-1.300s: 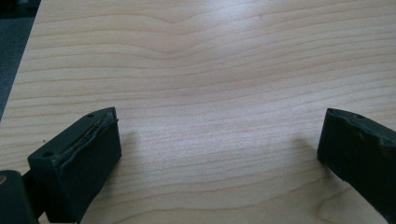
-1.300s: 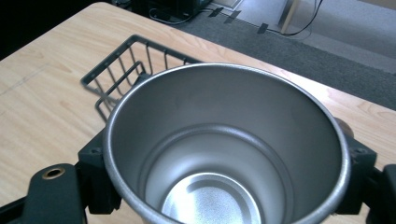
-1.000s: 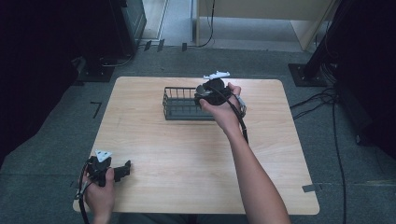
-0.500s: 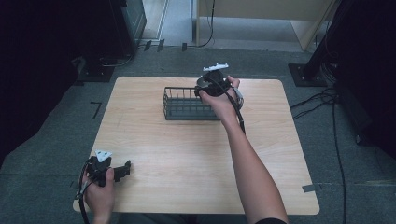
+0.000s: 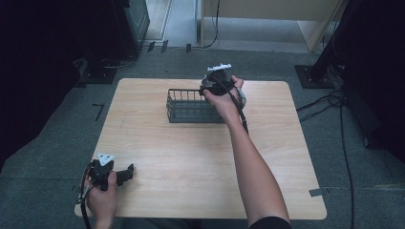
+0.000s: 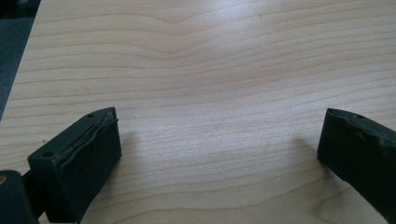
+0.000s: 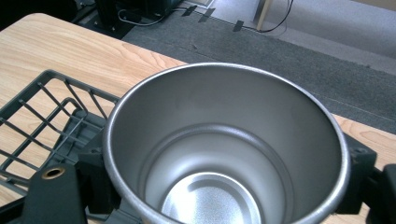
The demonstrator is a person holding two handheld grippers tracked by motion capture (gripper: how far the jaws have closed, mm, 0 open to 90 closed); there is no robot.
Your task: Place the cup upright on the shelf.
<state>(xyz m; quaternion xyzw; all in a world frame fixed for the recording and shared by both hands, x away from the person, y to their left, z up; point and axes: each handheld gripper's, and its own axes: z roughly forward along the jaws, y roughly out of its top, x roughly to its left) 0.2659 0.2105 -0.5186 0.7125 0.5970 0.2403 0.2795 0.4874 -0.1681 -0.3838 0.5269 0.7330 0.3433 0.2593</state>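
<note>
My right gripper (image 5: 217,87) hangs over the right end of a black wire basket (image 5: 190,108) at the far side of the table. In the right gripper view it (image 7: 226,186) is shut on a shiny steel cup (image 7: 224,154), one jaw on each side of the wall. The cup stands mouth up and is empty. The basket (image 7: 42,116) lies just to its left, below. My left gripper (image 5: 128,172) rests near the front left corner of the wooden table (image 5: 191,157). In the left gripper view it (image 6: 219,144) is open, with bare wood between its jaws.
Grey carpet surrounds the table. Cables (image 5: 334,102) lie on the floor to the right, and dark equipment stands (image 5: 129,24) sit beyond the far edge. The right forearm (image 5: 250,167) stretches across the middle of the table.
The right hand has carried the cup a little farther toward the far edge, over the basket's right end. The left hand has stayed where it was.
</note>
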